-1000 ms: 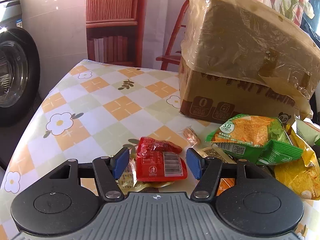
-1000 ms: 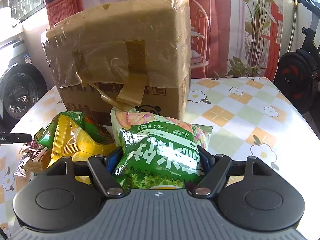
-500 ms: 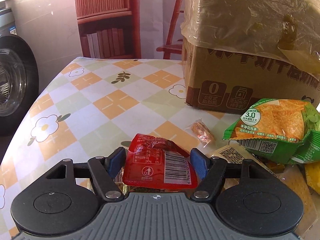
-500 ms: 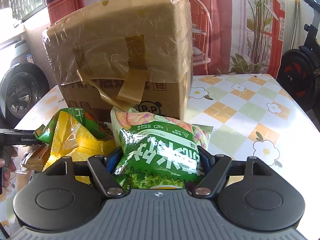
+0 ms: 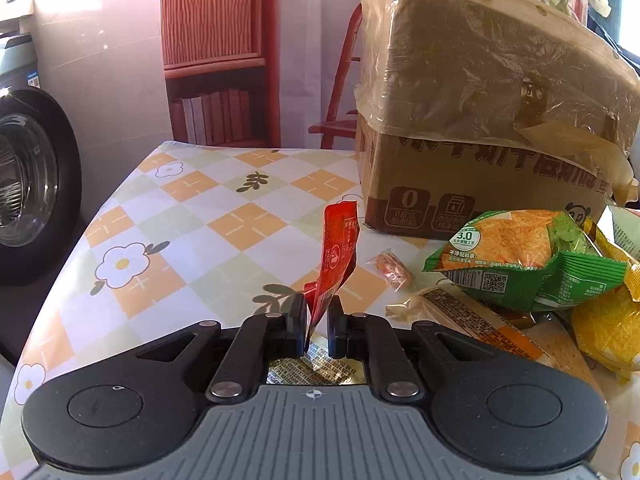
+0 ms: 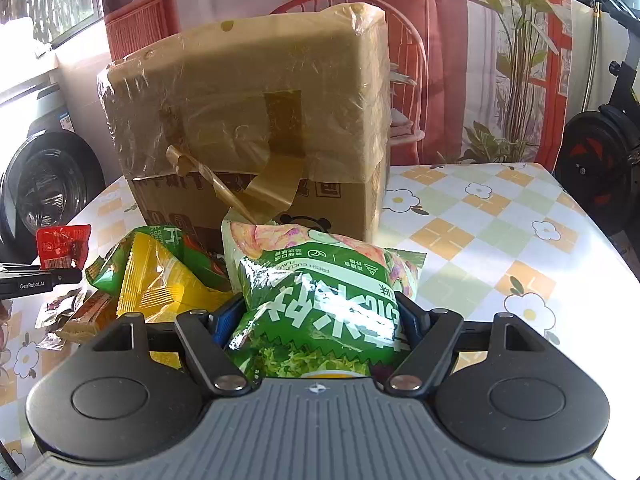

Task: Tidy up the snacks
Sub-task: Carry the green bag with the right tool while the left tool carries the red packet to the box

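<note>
My left gripper [image 5: 318, 312] is shut on a small red snack packet [image 5: 337, 254], held edge-on and upright above the table; the packet also shows in the right wrist view [image 6: 63, 246]. My right gripper [image 6: 316, 320] is shut on a green cucumber-flavour chip bag [image 6: 320, 304]. A pile of snacks lies by the cardboard box [image 5: 480, 128]: a green-and-orange chip bag [image 5: 516, 252], a yellow bag [image 6: 160, 280], a tan packet [image 5: 472, 316] and a small orange candy [image 5: 390, 266].
The box [image 6: 256, 128] is wrapped in loose plastic and tape and stands at the back of the floral checked tablecloth [image 5: 180, 240]. A washing machine [image 5: 24, 176] is left of the table, an exercise bike [image 6: 600, 160] right. A red chair [image 5: 340, 92] stands behind.
My left gripper closed on the red packet and lifted it off the table, turning it upright. My right gripper kept its hold on the green bag, nearly still.
</note>
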Tool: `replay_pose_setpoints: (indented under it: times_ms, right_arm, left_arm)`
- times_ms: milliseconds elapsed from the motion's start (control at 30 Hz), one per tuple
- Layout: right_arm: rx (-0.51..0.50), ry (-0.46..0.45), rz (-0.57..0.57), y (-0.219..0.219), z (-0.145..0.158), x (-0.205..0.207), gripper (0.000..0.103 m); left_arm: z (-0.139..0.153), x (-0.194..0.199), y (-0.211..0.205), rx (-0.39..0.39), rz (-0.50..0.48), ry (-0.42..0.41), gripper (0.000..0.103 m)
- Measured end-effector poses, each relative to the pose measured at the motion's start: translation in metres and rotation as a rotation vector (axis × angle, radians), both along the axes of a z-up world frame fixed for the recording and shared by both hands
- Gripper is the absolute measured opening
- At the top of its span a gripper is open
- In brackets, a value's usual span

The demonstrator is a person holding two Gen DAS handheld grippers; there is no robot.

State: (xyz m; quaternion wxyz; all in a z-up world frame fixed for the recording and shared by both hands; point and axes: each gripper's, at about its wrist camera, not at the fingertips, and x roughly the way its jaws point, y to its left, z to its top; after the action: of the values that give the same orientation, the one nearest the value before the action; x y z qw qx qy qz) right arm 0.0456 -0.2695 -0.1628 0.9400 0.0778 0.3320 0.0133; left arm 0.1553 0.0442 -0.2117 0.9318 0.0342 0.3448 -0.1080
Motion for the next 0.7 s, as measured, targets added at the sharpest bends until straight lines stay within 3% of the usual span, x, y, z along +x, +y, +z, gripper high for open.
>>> replay_pose_setpoints:
  times_ms: [400, 700]
  right_arm:
    - [-0.009, -0.058, 0.006, 0.001, 0.024, -0.027, 0.076]
    - [0.017, -0.208, 0.003, -0.005, 0.083, -0.039, 0.076]
  left_arm:
    - [0.060, -0.036, -0.005, -0.058, -0.026, -0.126, 0.011]
    - [0.113, -0.040, -0.022, -0.114, -0.080, -0.227, 0.011]
